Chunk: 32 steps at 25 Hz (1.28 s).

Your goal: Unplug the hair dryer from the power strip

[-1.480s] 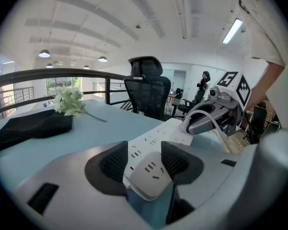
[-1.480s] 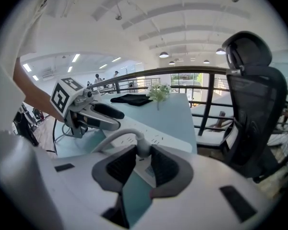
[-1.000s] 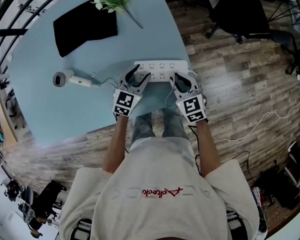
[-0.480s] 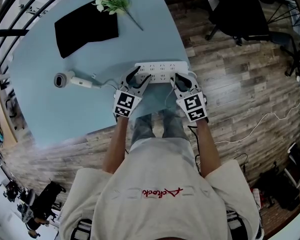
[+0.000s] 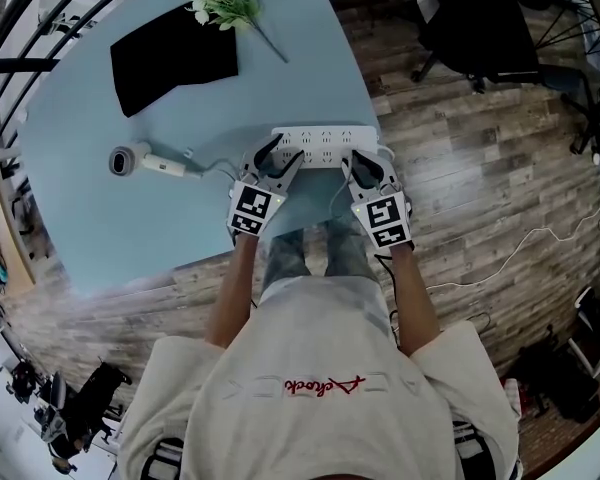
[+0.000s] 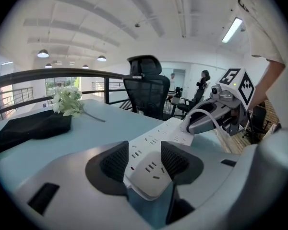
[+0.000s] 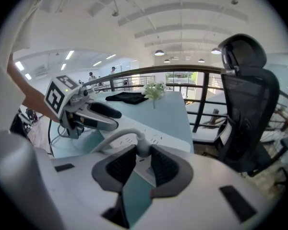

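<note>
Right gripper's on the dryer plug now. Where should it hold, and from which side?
Grip the plug by its two sides, below the bend in the cord, coming from the table's near edge as the right gripper does. It stands upright in the power strip, so pull probably straight up while the left gripper clamps the strip.

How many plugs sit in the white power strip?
1. A white plug stands near the power strip's right end, in the right gripper's grip. The left gripper covers the strip's other end, so more may be hidden.
</note>
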Each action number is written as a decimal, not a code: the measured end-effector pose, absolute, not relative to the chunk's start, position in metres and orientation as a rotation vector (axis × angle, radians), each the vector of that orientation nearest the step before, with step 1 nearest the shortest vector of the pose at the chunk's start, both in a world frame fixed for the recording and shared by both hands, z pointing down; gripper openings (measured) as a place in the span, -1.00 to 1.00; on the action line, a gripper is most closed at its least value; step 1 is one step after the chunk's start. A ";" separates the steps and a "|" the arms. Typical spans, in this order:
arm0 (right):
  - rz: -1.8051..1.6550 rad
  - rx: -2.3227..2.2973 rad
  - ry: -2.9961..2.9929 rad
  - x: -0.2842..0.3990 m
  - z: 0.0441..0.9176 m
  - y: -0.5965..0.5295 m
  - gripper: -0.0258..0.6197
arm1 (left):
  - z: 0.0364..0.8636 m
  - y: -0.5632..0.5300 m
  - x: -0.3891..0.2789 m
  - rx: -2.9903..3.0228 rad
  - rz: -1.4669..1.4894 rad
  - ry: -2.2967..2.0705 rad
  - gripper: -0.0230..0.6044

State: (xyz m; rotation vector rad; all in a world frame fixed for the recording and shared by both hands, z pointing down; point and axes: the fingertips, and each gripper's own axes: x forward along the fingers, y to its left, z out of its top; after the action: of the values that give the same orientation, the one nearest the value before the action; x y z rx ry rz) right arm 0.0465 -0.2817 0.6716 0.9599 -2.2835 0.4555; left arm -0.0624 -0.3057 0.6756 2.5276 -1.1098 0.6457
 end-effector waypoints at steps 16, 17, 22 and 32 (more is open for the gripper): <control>0.447 1.035 -2.327 0.049 0.670 -0.278 -0.58 | 0.676 -0.307 -0.060 2.516 0.674 -1.108 -0.28; 0.448 1.046 -2.327 0.049 0.670 -0.277 -0.58 | 0.676 -0.307 -0.060 2.514 0.672 -1.107 -0.28; 0.456 1.024 -2.318 0.049 0.671 -0.278 -0.58 | 0.670 -0.304 -0.055 2.554 0.705 -1.064 -0.28; 0.459 1.029 -2.311 0.050 0.671 -0.279 -0.58 | 0.668 -0.302 -0.025 2.624 0.811 -0.970 -0.23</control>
State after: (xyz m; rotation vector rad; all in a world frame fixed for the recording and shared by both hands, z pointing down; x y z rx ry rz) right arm 0.0502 -0.2787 0.6707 1.0295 -2.3114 0.4593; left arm -0.0246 -0.3023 0.6682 2.6242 -0.9696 0.8111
